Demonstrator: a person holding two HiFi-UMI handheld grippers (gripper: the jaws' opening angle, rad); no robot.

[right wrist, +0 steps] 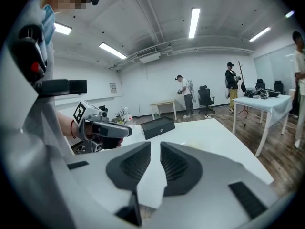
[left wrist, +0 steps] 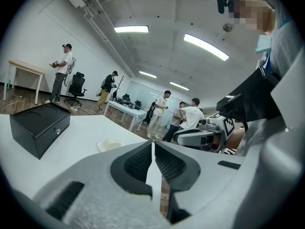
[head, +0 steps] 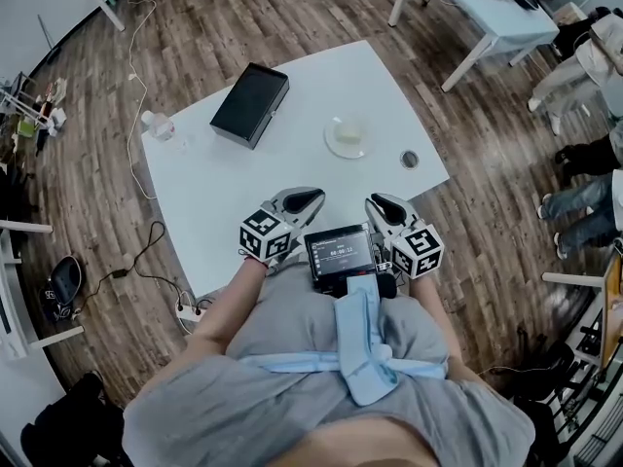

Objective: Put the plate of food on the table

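A white plate of pale food (head: 347, 136) rests on the white table (head: 243, 193), right of centre; the left gripper view shows the plate (left wrist: 110, 145) beyond the jaws. My left gripper (head: 304, 200) and right gripper (head: 382, 205) hover side by side over the table's near edge, close to the person's body and well short of the plate. In its own view the left gripper (left wrist: 153, 144) is shut, its pads nearly touching with nothing between them. The right gripper (right wrist: 155, 144) is also shut, with only a thin slit and nothing held.
A black box (head: 250, 104) lies at the table's far left, with a clear plastic item (head: 156, 125) at the left corner. A small round object (head: 409, 159) sits near the right edge. Several people stand at other tables (head: 487, 8) around the room. Cables run across the wooden floor.
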